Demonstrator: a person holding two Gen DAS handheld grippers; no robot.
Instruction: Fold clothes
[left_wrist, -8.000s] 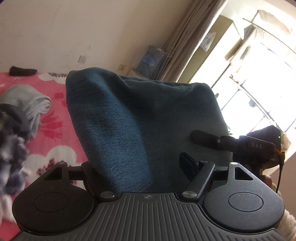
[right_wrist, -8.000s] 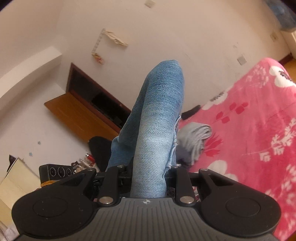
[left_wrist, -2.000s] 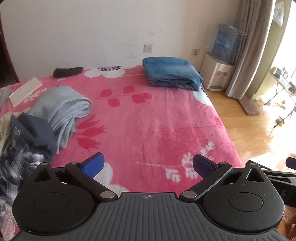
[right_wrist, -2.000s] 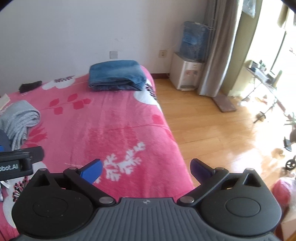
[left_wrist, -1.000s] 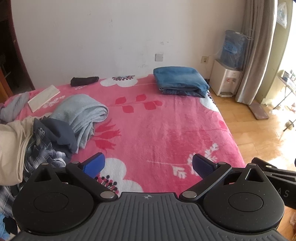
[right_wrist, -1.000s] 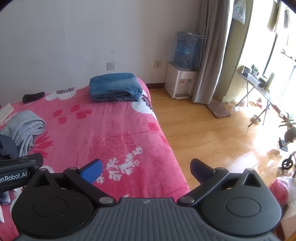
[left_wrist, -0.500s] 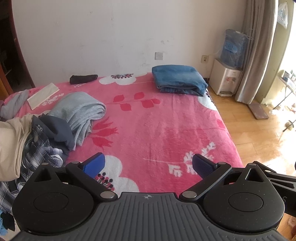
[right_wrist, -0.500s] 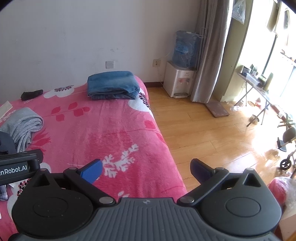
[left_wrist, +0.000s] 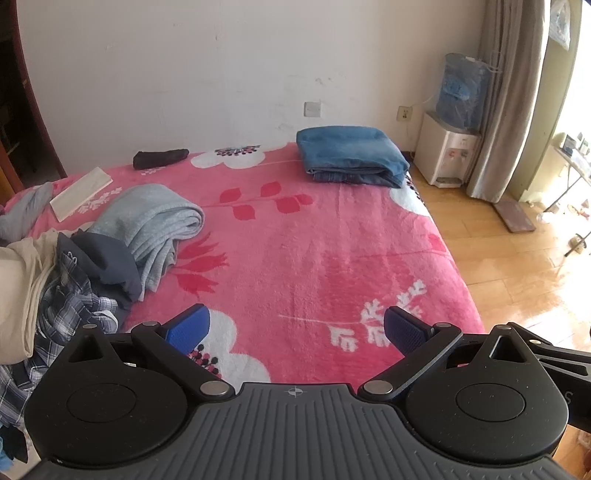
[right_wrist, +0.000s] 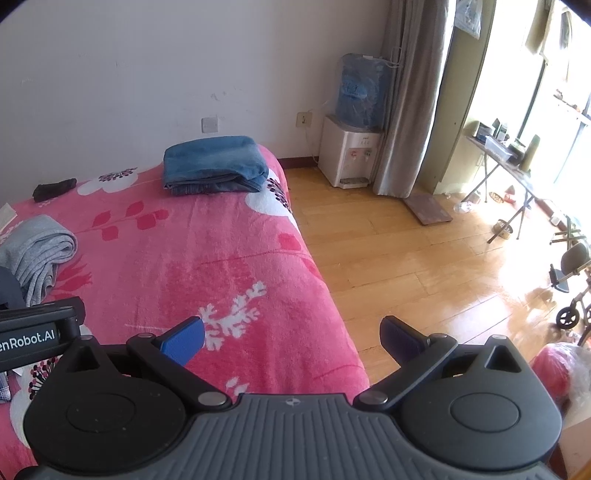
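Left gripper (left_wrist: 295, 328) up over the bed, jaws spread wide, blue pads (left_wrist: 188, 326) bare, nothing between them. Right gripper (right_wrist: 291, 338) the same story: jaws apart, empty, held above the near right edge of the pink floral blanket (left_wrist: 314, 251), its right finger out over the wooden floor (right_wrist: 406, 251). The two tools ride side by side; the left one's body pokes into the right wrist view at the left edge, lettering showing.

Out ahead, the folded jeans (left_wrist: 351, 157) sit as a neat blue stack at the far right corner of the bed, close to the wall, well apart from both grippers. Seen from the right wrist, that same denim stack (right_wrist: 214, 164) lies flat, folds facing this way.

Over on the left, a rolled grey garment (left_wrist: 155, 225) lies on the blanket, and against its near side a heap of unfolded clothes (left_wrist: 62, 288): dark blue cloth, plaid shirt, something beige, all tangled at the bed's left edge. A small black item (left_wrist: 160, 158) lies near the wall, and a pale flat piece (left_wrist: 81, 192) just left of the grey roll.

Past the bed's far corner, a white water dispenser (right_wrist: 349, 158) with its blue bottle stands by the grey curtain (right_wrist: 413, 103), sunlight pouring across the floor
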